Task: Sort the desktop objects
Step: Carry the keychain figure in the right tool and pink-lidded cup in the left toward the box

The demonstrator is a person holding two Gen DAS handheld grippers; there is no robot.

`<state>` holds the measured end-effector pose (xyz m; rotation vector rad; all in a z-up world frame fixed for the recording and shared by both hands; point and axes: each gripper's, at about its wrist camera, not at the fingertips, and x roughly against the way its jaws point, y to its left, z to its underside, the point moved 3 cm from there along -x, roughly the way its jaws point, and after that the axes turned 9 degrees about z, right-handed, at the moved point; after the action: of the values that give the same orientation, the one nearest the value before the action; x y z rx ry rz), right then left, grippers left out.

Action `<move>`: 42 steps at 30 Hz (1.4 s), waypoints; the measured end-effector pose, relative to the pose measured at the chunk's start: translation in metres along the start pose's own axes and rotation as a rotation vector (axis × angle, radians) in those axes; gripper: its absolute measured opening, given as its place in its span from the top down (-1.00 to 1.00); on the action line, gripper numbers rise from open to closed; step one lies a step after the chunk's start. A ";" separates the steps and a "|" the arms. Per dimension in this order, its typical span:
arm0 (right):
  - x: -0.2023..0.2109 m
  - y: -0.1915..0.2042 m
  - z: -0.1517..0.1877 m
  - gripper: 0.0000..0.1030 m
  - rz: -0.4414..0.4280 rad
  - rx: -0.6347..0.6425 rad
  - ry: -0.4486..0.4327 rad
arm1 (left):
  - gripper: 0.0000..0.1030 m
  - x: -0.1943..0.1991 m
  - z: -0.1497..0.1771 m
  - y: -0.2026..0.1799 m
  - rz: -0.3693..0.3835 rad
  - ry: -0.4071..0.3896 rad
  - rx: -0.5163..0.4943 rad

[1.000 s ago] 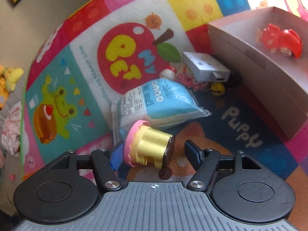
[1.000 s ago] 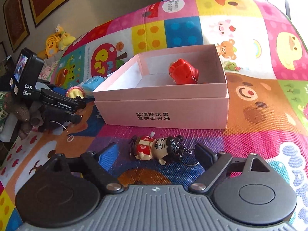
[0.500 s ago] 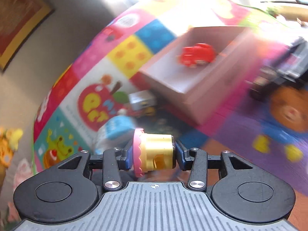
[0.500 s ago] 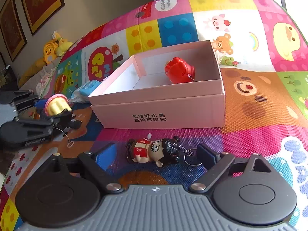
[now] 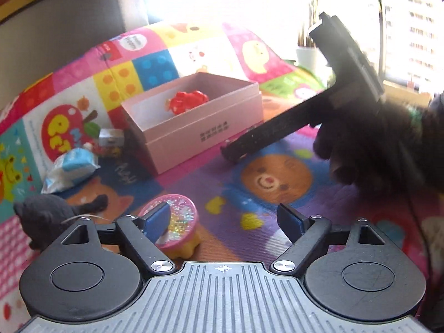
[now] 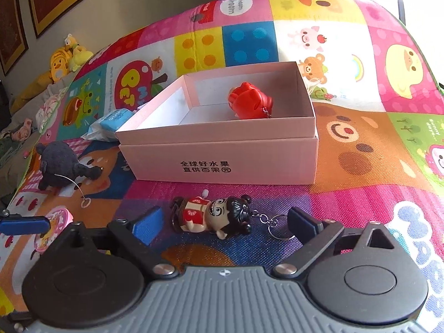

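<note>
Red-and-black doll keychain (image 6: 213, 217) lies between your right tongs (image 6: 224, 222), opening, apparently untouched; centre before closing. Left tongs (image 5: 223, 217) opening, empty.

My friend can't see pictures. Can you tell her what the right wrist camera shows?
The open right claw sits around a little doll keychain with black hair and a red outfit, lying on a colourful cartoon play mat; its jaws are opening, not touching it. Behind is an open pink cardboard box holding a red plastic toy, with a dark fuzzy plush animal at the left.
</note>
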<state>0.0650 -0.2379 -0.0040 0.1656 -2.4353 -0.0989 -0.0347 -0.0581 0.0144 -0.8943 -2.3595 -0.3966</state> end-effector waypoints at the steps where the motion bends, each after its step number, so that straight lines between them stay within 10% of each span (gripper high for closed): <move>1: 0.000 0.000 0.000 -0.89 0.006 0.000 -0.001 | -0.89 0.006 0.000 0.002 -0.020 -0.032 0.024; 5: 0.000 0.000 0.000 -0.91 0.013 0.003 0.004 | -1.00 0.023 0.004 0.022 -0.162 -0.119 0.171; 9: 0.001 0.003 0.001 -0.93 0.025 0.018 0.000 | -1.00 0.010 0.019 0.045 -0.225 -0.042 0.336; 16: 0.006 0.020 0.004 -0.94 0.059 0.135 -0.021 | -1.00 -0.006 0.030 0.050 -0.307 0.001 0.345; 28: 0.002 0.055 0.002 -0.63 0.135 0.259 -0.062 | -1.00 -0.008 0.042 0.066 -0.254 0.018 0.475; 30: 0.002 0.058 0.003 -0.27 0.121 0.300 -0.049 | -1.00 -0.008 0.042 0.066 -0.252 0.016 0.477; 40: 0.052 0.048 0.033 -0.27 0.053 0.676 -0.110 | -1.00 -0.009 0.042 0.065 -0.259 0.028 0.466; 42: 0.060 0.036 0.035 -0.57 0.134 0.703 -0.118 | -1.00 -0.010 0.042 0.064 -0.263 0.035 0.460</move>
<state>-0.0060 -0.2097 0.0117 0.3105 -2.4895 0.8328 -0.0026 0.0030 -0.0202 -0.3626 -2.3955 0.0370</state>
